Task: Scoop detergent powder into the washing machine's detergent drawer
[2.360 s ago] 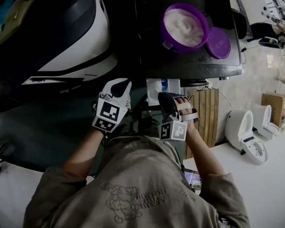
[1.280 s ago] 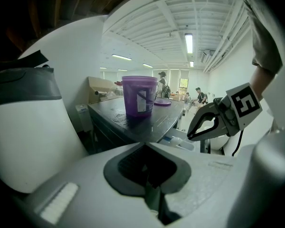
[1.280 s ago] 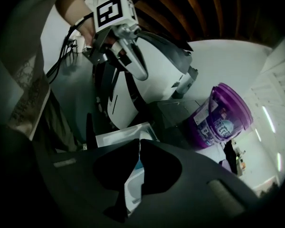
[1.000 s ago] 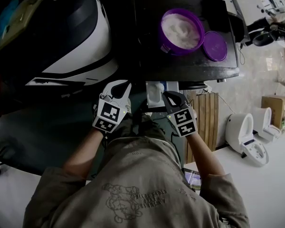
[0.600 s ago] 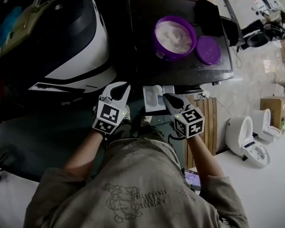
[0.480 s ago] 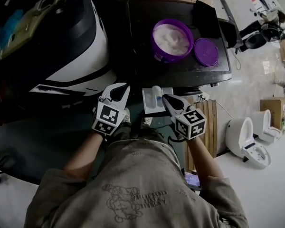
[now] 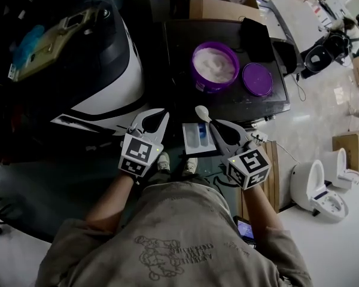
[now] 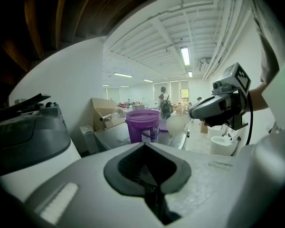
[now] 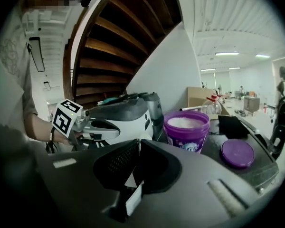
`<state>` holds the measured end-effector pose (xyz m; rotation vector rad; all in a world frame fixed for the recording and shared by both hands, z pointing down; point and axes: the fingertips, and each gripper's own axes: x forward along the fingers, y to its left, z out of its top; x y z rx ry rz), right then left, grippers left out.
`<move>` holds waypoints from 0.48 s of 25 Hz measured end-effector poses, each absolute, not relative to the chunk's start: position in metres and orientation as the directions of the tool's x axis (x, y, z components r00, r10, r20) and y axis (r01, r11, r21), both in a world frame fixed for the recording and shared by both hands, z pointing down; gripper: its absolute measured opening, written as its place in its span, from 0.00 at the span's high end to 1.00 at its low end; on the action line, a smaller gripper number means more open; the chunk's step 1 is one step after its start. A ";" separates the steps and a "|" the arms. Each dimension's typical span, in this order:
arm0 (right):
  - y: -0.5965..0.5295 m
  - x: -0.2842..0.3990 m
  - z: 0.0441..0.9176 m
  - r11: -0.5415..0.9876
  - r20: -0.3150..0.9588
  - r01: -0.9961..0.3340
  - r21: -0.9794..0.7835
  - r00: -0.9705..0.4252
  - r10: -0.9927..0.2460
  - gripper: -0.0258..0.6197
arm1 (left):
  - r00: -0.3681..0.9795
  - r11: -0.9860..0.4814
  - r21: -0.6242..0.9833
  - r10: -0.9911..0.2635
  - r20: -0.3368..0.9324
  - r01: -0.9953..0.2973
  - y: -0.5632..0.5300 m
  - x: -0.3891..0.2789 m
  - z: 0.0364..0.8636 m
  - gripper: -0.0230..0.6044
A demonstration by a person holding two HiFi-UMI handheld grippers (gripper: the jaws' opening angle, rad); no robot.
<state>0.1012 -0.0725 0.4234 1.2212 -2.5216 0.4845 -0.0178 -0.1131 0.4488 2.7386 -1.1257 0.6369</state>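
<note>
A purple tub (image 7: 215,65) of white detergent powder stands on the dark machine top (image 7: 180,46), its purple lid (image 7: 257,78) lying beside it. The detergent drawer (image 7: 198,137) sticks out open below the top's front edge. My right gripper (image 7: 213,124) is shut on the handle of a white spoon (image 7: 201,112), whose bowl hangs above the drawer, short of the tub. In the right gripper view the handle (image 9: 133,199) sits between the closed jaws (image 9: 137,144), tub (image 9: 186,128) ahead. My left gripper (image 7: 156,113) is shut and holds nothing, left of the drawer; its view shows the spoon bowl (image 8: 177,124).
A large black-and-white machine body (image 7: 102,70) fills the left. A dark pouch (image 7: 255,39) and a cardboard box (image 7: 218,8) sit behind the tub. White toilets (image 7: 318,187) stand on the floor at right. My own shoes (image 7: 175,164) are under the drawer.
Both grippers have risen. The right one has lifted the spoon from the drawer's level up towards the machine top's front edge. The left stays shut and empty.
</note>
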 end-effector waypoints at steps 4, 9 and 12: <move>-0.079 0.100 0.382 0.591 0.313 -0.792 -0.153 -0.606 -0.731 0.90 | 0.635 -0.698 -0.060 -0.680 0.367 -0.713 -0.119 -0.021 0.415 0.96; -0.083 0.102 0.328 0.614 0.198 -0.785 -0.085 -0.617 -0.762 0.90 | 0.637 -0.678 -0.065 -0.716 0.285 -0.732 -0.126 -0.025 0.364 0.96; -0.083 0.107 0.300 0.606 0.132 -0.792 -0.068 -0.609 -0.782 0.90 | 0.636 -0.667 -0.087 -0.736 0.234 -0.740 -0.127 -0.028 0.336 0.96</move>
